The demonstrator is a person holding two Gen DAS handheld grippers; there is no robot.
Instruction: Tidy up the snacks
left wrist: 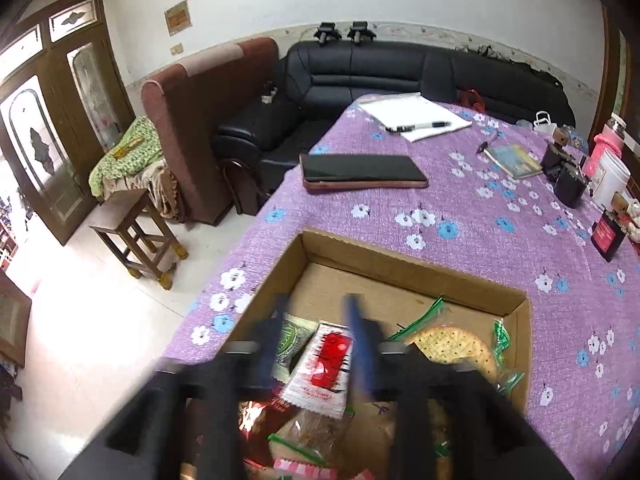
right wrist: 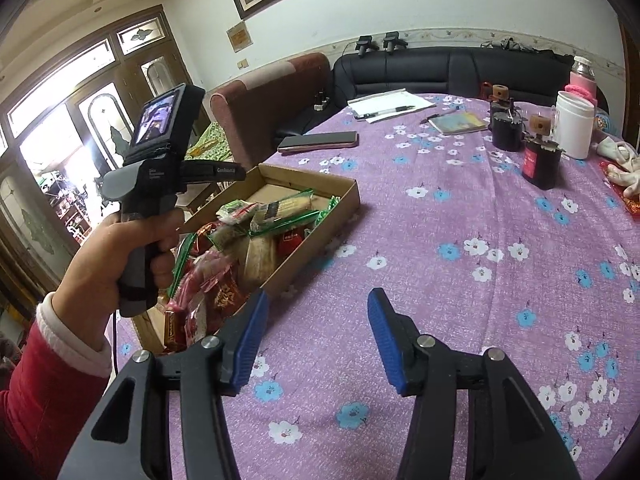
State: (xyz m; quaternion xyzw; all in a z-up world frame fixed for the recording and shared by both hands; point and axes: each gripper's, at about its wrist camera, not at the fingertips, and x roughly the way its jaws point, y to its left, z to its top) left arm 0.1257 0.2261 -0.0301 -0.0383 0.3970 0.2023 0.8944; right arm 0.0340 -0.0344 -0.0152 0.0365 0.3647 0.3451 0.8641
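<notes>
Left claw (left wrist: 318, 336): over the box, fingers a narrow gap apart, blurred; red-and-white packet between them, grip not certain.
Packet (left wrist: 324, 364): directly below and ahead of left claw, long axis running roughly along the fingers, on top of the pile.
Box (left wrist: 400, 264): at the table edge, far half bare, snacks heaped at near end.
Right claw (right wrist: 318, 334): wide open, empty, above bare table (right wrist: 440, 208), box off to its left.
Nearer hand: left.

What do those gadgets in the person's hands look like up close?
Each is black plastic with two blue ribbed finger pads and silver rivets. The left gripper has a grey pistol handle, a small screen on top and a trailing cable. The left hand shows a red sleeve with a white cuff.
</notes>
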